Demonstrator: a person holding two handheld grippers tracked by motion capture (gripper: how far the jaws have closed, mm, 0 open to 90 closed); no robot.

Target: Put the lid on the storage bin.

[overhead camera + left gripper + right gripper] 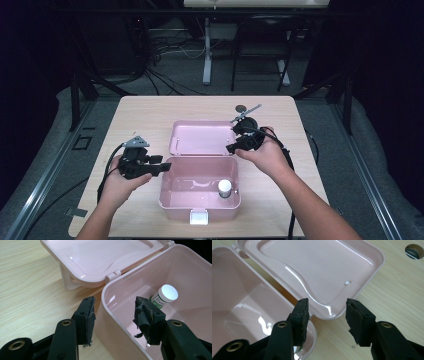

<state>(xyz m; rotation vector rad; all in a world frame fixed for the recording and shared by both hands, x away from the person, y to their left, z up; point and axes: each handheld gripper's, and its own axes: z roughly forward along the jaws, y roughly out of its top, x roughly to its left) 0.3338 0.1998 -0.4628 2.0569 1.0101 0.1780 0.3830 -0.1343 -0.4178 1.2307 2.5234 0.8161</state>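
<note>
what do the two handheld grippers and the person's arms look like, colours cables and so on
Both are black two-jaw tools. The left gripper carries a grey three-cornered plate on top, and a black cable trails from it. Its jaws end in worn, frayed black pads, and brass-coloured rivets sit in the arms. The right gripper looks alike. The forearms are bare, no sleeves visible.

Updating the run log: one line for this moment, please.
box: open, lid laid back | bottle: inside | left gripper: open, straddling wall | right gripper: open at lid corner
</note>
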